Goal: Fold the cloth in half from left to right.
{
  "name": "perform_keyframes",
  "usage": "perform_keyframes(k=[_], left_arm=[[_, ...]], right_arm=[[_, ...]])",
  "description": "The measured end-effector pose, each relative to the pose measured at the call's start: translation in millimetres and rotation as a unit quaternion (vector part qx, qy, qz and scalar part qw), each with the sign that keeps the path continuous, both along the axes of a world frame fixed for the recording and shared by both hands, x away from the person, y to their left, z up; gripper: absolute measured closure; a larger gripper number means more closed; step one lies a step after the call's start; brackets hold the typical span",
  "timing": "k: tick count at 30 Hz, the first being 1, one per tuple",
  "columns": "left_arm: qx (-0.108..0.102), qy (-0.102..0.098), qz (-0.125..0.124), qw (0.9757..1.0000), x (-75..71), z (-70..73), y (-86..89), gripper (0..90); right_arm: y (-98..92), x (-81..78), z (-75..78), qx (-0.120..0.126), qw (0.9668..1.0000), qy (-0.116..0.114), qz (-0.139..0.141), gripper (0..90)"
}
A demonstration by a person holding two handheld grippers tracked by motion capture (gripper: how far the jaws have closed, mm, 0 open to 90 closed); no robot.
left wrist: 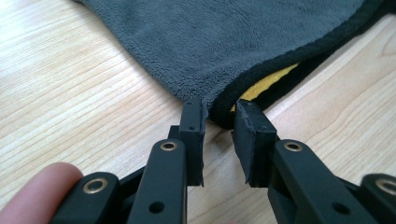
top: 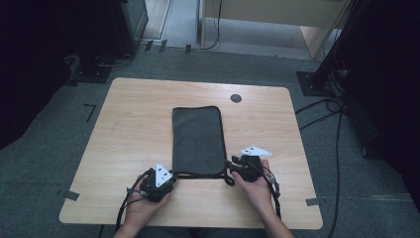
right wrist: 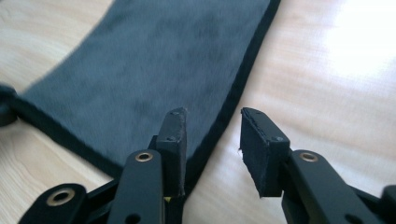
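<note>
Folded dark grey microfibre towel (top: pixel 196 140) lying flat near the middle of the wooden table (top: pixel 133 124), long side running away from the person, black-bound edge all round and a yellow inner layer peeping out at the near left corner. Left tongs (left wrist: pixel 219 109) standing apart, right at that near left corner, the bound edge sitting just in the gap between the jaws and nothing clamped yet. Right tongs (right wrist: pixel 212 116) also apart, astride the black hem at the near right corner, one jaw over the cloth and the other over bare wood. Seen from the high view, left tongs (top: pixel 171 178) and right tongs (top: pixel 230 166) flanking the near short edge, a hand behind each. Likely step in hand: pinching both near corners, for folding or lifting the towel. Best done by sliding each lower jaw flat along the wood and under every layer, yellow one included at the left, before closing; by biting onto the thick binding rather than the loose pile; and by closing both sides together to keep the edge straight. Worth watching: a shallow grip catching only the top layer and letting the fold fall open.
</note>
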State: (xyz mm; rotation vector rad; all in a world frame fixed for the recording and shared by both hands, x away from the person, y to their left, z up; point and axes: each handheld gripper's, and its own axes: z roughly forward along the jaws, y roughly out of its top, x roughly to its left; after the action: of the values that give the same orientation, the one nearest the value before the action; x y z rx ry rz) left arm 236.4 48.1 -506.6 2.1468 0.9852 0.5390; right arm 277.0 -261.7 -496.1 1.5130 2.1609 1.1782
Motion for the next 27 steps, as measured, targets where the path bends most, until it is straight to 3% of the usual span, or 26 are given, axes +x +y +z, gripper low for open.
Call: perform_keyframes(k=[3, 4, 6, 8, 12, 15, 20, 22, 24, 27], left_arm=[[0.0, 0.004, -0.004, 1.0, 0.2, -0.6, 1.7, 76.7], [-0.004, 0.013, -0.006, 0.9999, 0.7, -1.8, 2.1, 81.6], [-0.007, 0.019, -0.009, 0.9998, 1.0, -2.4, 2.4, 83.3], [-0.007, 0.024, -0.011, 0.9996, 1.3, -2.4, 3.1, 85.8], [-0.013, 0.037, -0.017, 0.9991, 1.9, -0.6, 6.6, 87.1], [-0.017, 0.041, -0.018, 0.9988, 1.6, 0.4, 8.3, 87.3], [-0.023, 0.058, -0.018, 0.9979, 3.0, 0.5, 15.2, 87.0], [-0.024, 0.066, -0.018, 0.9973, 4.3, -1.6, 16.4, 81.6], [-0.025, 0.057, -0.019, 0.9979, 3.9, -2.1, 16.6, 68.0], [-0.027, 0.031, -0.022, 0.9989, 0.2, 1.2, 13.4, 63.5]], right_arm=[[-0.1, -1.3, -6.0, 0.011, 0.9997, 0.014, -0.014, 65.1], [1.1, -1.7, -8.1, 0.017, 0.9996, 0.02, -0.01, 65.6], [1.9, -2.4, -8.6, 0.018, 0.9995, 0.023, -0.01, 66.0], [3.2, -5.7, -10.1, 0.025, 0.9991, 0.032, -0.009, 70.5], [2.3, -8.1, -12.4, 0.03, 0.9989, 0.035, -0.003, 88.6], [1.8, -7.8, -12.3, 0.028, 0.999, 0.033, -0.007, 89.0], [-0.1, -14.5, -9.0, 0.038, 0.9988, 0.025, -0.018, 80.0], [-0.6, -16.3, -9.6, 0.044, 0.9985, 0.027, -0.018, 77.3], [-0.4, -15.2, -10.7, 0.046, 0.9984, 0.026, -0.021, 75.1], [2.2, -12.7, -12.8, 0.052, 0.9978, 0.031, -0.024, 70.0]])
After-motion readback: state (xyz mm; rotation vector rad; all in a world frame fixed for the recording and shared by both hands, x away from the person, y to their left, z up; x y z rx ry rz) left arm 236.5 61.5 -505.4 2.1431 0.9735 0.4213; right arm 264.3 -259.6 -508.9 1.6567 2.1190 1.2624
